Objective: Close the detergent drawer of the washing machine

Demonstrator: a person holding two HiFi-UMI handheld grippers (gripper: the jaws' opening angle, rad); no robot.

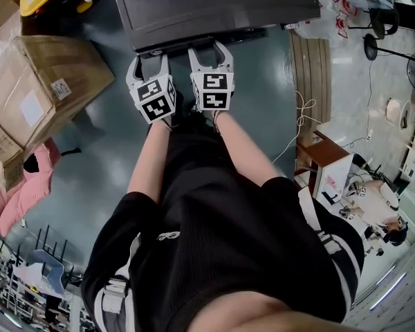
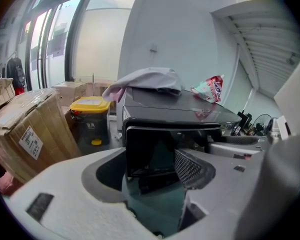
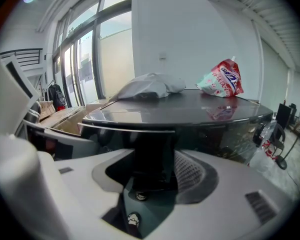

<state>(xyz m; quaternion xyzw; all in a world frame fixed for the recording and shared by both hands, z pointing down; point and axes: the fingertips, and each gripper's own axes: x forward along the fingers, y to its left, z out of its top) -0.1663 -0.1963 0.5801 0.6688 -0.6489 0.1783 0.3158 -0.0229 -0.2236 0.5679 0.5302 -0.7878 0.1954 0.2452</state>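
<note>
- Detergent drawer [image 1: 174, 47]: judged to be the dark bar standing proud of the near face of the washing machine [image 1: 221, 5], toward its left side. It is not yet home.
- Left gripper [image 1: 149, 59]: jaws spread wide with nothing between the pads. Its own view looks straight at a dark, glossy panel with a pale frame, ahead of the jaws under the machine's top. The tips sit just short of the drawer's left end.
- Right gripper [image 1: 210, 49]: jaws also wide. A dark upright part of the machine front stands in the gap, but no pad visibly presses on it. In the head view the tips are at the drawer's right end; contact cannot be confirmed.
- The two grippers sit side by side, close together.
- A cloth [image 2: 147, 79] and a red-and-white packet [image 2: 210, 89] lie on the machine's top.
- Risk 1: a push from one end only would likely skew the drawer on its runners and jam it part-way.
- Risk 2: with the jaws open, a tip may ride over or under the front edge, so the push slips off.
- Risk 3: a hard shove could make the drawer bounce back out, or jolt the packet and cloth off the top.
- Risk 4: the grippers could knock together, since they are so close.
</note>
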